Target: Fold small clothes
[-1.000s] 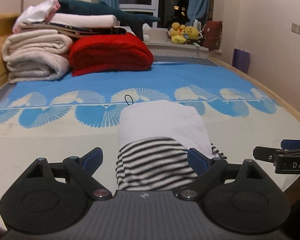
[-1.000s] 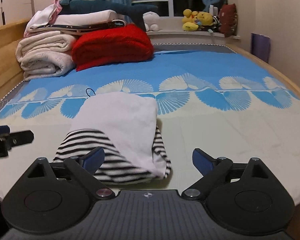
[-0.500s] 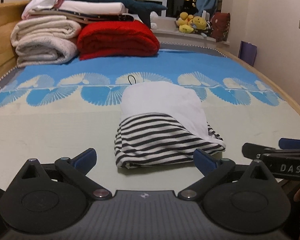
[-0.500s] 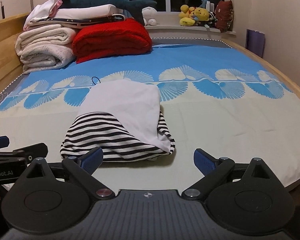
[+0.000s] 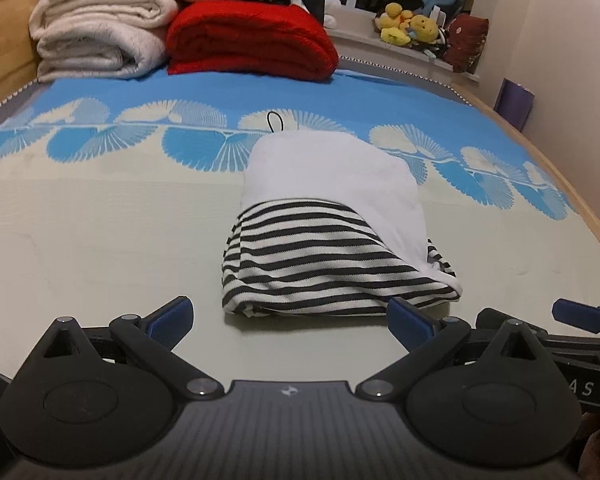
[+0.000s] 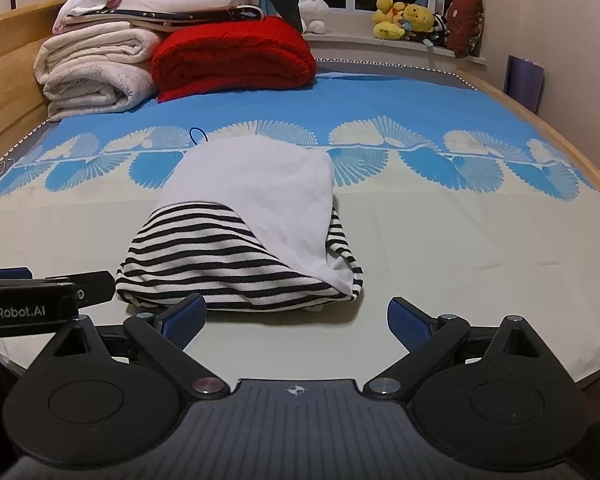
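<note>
Both grippers drawn back off the folded striped knit garment (image 5: pixel 332 264), jaws wide, empty.

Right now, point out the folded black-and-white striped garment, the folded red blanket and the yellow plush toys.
folded black-and-white striped garment (image 5: pixel 324 264): left wrist view, striped front.
folded red blanket (image 6: pixel 232 56): right wrist view, top fold.
yellow plush toys (image 6: pixel 404 18): right wrist view, middle toy.

Both wrist cameras look low along the bed (image 5: pixel 100 240), sharing the folded garment (image 6: pixel 244 240) close ahead.
</note>
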Demonstrator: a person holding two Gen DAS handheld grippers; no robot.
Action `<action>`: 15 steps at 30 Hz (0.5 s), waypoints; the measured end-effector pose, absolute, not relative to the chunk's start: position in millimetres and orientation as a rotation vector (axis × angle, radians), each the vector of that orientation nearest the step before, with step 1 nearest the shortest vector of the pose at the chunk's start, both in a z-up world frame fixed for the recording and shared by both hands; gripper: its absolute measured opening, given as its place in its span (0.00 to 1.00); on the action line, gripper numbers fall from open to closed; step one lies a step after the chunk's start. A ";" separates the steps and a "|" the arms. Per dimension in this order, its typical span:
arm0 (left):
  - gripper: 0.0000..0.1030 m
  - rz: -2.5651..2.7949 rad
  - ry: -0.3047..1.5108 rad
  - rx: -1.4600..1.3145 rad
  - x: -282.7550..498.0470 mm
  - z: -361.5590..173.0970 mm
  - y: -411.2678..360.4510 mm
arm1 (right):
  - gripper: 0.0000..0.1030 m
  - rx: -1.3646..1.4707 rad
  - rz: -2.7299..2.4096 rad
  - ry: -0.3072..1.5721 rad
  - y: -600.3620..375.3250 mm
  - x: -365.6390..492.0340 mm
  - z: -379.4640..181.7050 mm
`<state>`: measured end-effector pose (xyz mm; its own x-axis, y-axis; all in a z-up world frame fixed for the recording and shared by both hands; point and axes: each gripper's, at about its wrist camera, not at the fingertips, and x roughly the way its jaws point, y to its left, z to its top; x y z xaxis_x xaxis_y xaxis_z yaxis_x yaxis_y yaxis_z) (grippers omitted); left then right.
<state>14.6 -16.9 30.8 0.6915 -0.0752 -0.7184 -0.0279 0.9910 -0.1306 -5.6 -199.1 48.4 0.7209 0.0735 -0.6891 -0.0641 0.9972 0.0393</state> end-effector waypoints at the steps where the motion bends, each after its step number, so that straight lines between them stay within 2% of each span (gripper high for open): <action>1: 1.00 -0.027 0.810 -0.139 15.4 30.2 -16.7 | 0.94 0.016 0.076 0.765 -199.5 -4.5 47.9; 15: 1.00 -0.021 0.809 -0.142 18.8 28.4 -13.1 | 0.94 0.012 0.076 0.773 -196.7 1.4 45.0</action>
